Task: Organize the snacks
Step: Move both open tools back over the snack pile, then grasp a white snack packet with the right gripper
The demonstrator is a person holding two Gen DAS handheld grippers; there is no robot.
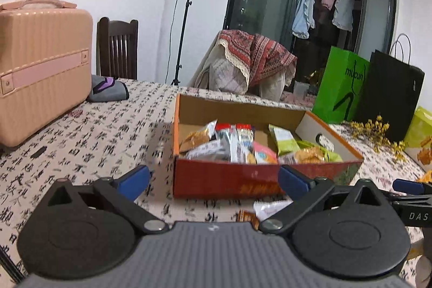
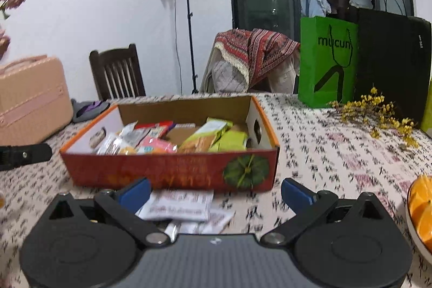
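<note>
Hovering low over the surface [image 2: 324,142], both tongs stand with jaws spread wide and nothing held: left tongs [image 1: 213,180], right tongs [image 2: 216,192]. Task items: the cardboard box [image 2: 167,174] sits directly ahead of both tongs, already part-filled with snack packets [image 2: 151,142]; loose white packets [image 2: 178,207] lie on the patterned cloth just below and between the right tongs' fingers, tight against the box's near wall. Judgement: next pick is one of these loose packets. Risks: packets overlap, so closing on them may lift two at once or pinch only a corner that slips; flat wrappers lying on cloth may let the fingers snag the fabric and drag it, shifting the box; the near wall is close, so a forward approach could push the box away. Both views are blurred, so packet edges are uncertain. View differences: the right wrist view shows the loose white stack plainly, the pumpkin print on the box front, and a bowl of orange pieces [image 2: 421,209] off to the right; the left wrist view shows only a sliver of a white wrapper and a brown-gold packet [image 1: 247,216] under its own right finger, plus the right tongs' blue tip [image 1: 407,185] entering at far right, and the pink case [image 1: 40,72] to the left.
</note>
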